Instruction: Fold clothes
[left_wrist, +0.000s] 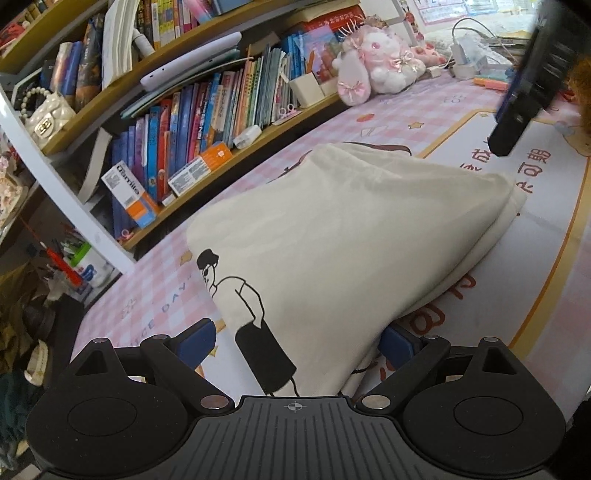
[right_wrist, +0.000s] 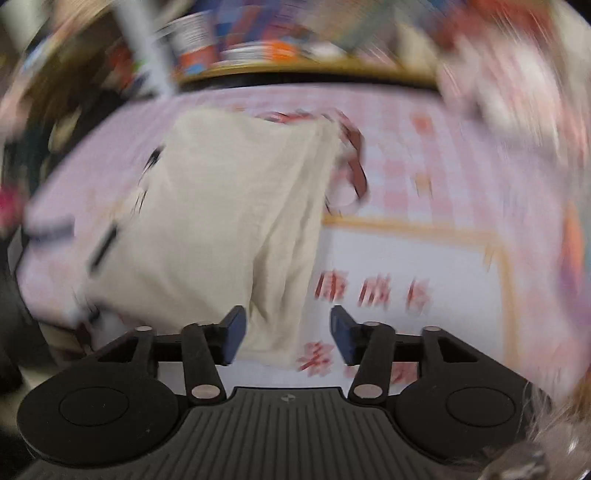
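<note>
My cream cotton T-shirt with a black cartoon figure (left_wrist: 332, 236) lies on the pink checked tabletop mat (left_wrist: 535, 229), doubled into layers — folding looks well along, edges still loose. My left fingers (left_wrist: 299, 341) and right fingers (right_wrist: 288, 334) both gape, holding nothing.

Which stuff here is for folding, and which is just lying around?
For the job: shirt, left gripper, right gripper.
Just lying about: books, plush bunny, white purse, charger.
</note>
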